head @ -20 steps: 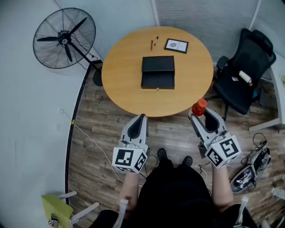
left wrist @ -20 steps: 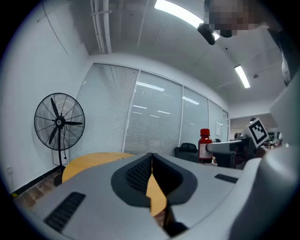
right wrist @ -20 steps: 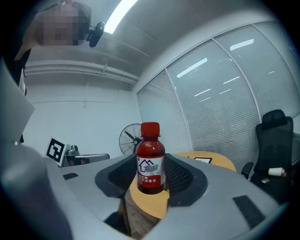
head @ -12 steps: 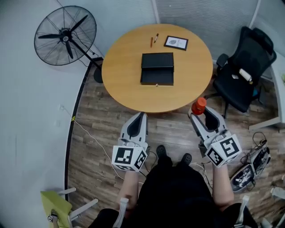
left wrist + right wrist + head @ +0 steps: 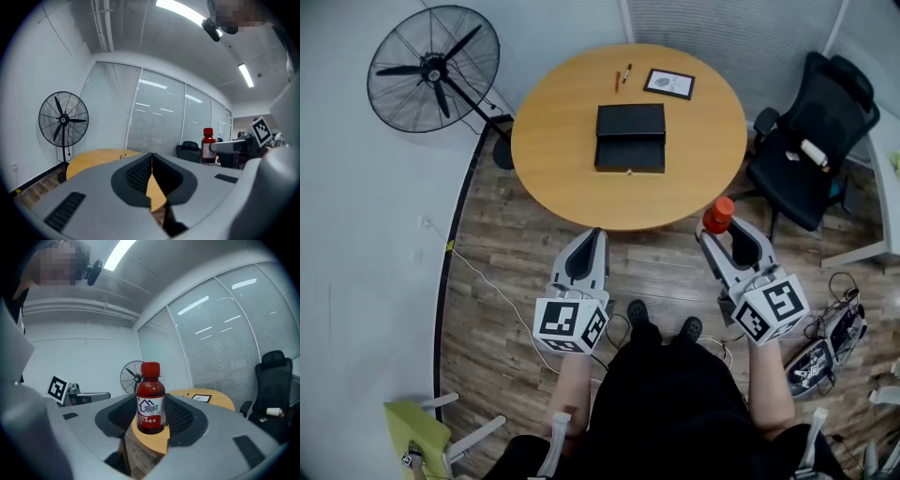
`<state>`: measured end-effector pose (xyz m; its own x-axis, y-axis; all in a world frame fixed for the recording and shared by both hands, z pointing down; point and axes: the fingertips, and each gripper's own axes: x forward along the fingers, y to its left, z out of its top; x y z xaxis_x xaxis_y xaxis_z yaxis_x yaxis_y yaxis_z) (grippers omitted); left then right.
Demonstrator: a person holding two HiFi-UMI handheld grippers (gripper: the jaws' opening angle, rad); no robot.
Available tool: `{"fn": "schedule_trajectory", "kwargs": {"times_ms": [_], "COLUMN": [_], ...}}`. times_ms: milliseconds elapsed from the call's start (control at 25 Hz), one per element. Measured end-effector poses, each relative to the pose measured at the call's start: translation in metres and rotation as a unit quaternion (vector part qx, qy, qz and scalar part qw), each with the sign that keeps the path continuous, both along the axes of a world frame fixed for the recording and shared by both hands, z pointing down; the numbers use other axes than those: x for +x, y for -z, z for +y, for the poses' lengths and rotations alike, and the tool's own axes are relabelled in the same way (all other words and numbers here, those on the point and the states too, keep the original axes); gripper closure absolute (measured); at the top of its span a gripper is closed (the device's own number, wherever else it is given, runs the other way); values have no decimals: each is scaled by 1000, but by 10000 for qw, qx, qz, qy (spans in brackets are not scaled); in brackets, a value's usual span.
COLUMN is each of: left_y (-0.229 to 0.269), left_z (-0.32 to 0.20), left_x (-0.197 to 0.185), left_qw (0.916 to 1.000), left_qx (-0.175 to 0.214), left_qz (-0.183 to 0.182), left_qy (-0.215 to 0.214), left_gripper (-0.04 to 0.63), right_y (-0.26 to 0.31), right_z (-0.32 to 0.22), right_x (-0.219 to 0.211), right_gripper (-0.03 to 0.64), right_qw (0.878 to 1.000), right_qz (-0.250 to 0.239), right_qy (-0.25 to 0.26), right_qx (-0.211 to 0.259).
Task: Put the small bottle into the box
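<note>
A small dark-red bottle (image 5: pixel 150 399) with a red cap and a white label stands upright between the jaws of my right gripper (image 5: pixel 719 228), which is shut on it; its cap (image 5: pixel 719 215) shows in the head view just off the table's near edge. The black box (image 5: pixel 630 138) lies open on the round wooden table (image 5: pixel 562 178), well ahead of both grippers. My left gripper (image 5: pixel 590 240) is shut with nothing in it, held near the table's near edge. The left gripper view also catches the bottle (image 5: pixel 208 145) off to the right.
A standing fan (image 5: pixel 431 70) is at the left of the table, a black office chair (image 5: pixel 811 141) at the right. Two pens (image 5: pixel 623 77) and a small framed card (image 5: pixel 668 83) lie at the table's far side. Cables and shoes (image 5: pixel 825 349) lie on the wooden floor.
Both grippers have stayed close to the same place with the bottle still held; the view has shifted slightly, with the table a little higher in the frame.
</note>
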<state>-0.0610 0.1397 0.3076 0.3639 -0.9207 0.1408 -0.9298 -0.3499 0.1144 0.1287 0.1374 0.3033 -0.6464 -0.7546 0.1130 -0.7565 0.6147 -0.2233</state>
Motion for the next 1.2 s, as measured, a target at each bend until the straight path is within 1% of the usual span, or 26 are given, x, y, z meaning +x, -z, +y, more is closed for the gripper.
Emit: {"fn": "schedule_trajectory", "kwargs": {"times_ms": [320, 760, 960, 1200], "left_y": [-3, -7, -19, -29], "left_z": [-8, -26, -33, -35], "left_x": [-23, -67, -76, -80], "left_qw": [10000, 9997, 9995, 9992], "left_qx": [14, 25, -86, -236], "left_qz": [5, 23, 67, 67], "left_qy": [-64, -237, -285, -308], "left_gripper": [597, 597, 597, 597], "right_y": [0, -5, -14, -23], "right_z": [-9, -27, -29, -35], "right_x": [-28, -68, -76, -75], "right_gripper": [414, 414, 414, 414], "right_qw": [9998, 9996, 9993, 9987], "right_qz": [-125, -216, -146, -136], "right_qy": [84, -119, -204, -282], "right_qx": [-102, -162, -265, -401]}}
